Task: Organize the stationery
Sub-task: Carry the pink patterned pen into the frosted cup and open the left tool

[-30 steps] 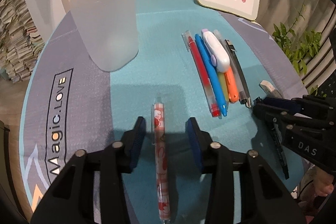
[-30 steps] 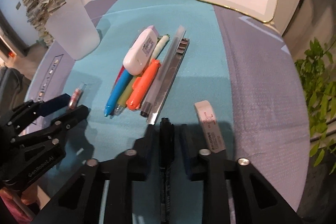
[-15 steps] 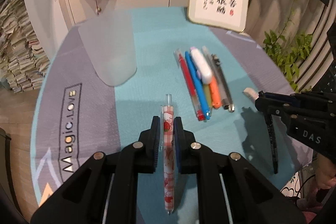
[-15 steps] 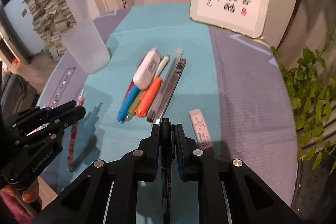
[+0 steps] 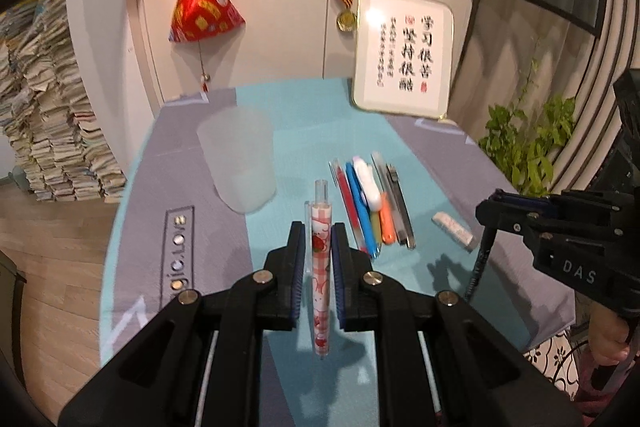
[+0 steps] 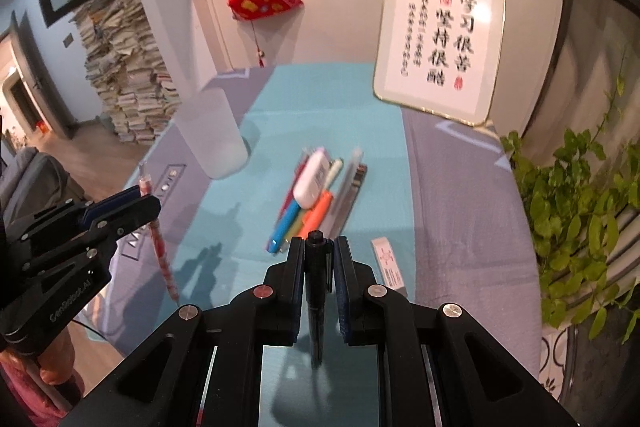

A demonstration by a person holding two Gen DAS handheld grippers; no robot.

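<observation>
Gripping a pink-and-white patterned pen (image 5: pixel 321 267), the left gripper (image 5: pixel 317 247) holds it lengthwise between its two blue-padded fingers, the clear end of the pen pointing away from the camera and the tip hanging back toward it, clear of the tabletop. The right gripper (image 6: pixel 318 259) is likewise clamped on a black marker (image 6: pixel 317 291), which lies along the line of its fingers with its cap end forward. Each gripper also shows at the edge of the other's view, both raised above the table mat (image 5: pixel 304 123), a teal panel flanked by grey bands with printed lettering.

On the teal part of the mat lies a tight row of stationery: a red pen (image 5: pixel 347 195), a blue pen (image 5: pixel 362 211), a white correction tape dispenser (image 5: pixel 370 183) resting on top of the row, an orange highlighter (image 5: pixel 387 223), a yellowish pen partly hidden beneath the others, and a grey clear-barrelled pen beside a dark metal utility knife (image 5: pixel 400 203). Just right of the row, apart from it, lies a white eraser (image 5: pixel 454 227) in a printed sleeve. A frosted translucent cup (image 5: pixel 240 163) stands upright on the mat, left of the row and beyond the left gripper.

Behind the table, a gold-edged calligraphy plaque (image 5: pixel 404 55) leans against the white cabinet, a red pyramid ornament (image 5: pixel 202 9) and a medal (image 5: pixel 346 21) hang there, and a leafy plant (image 5: pixel 528 143) stands at the right.
</observation>
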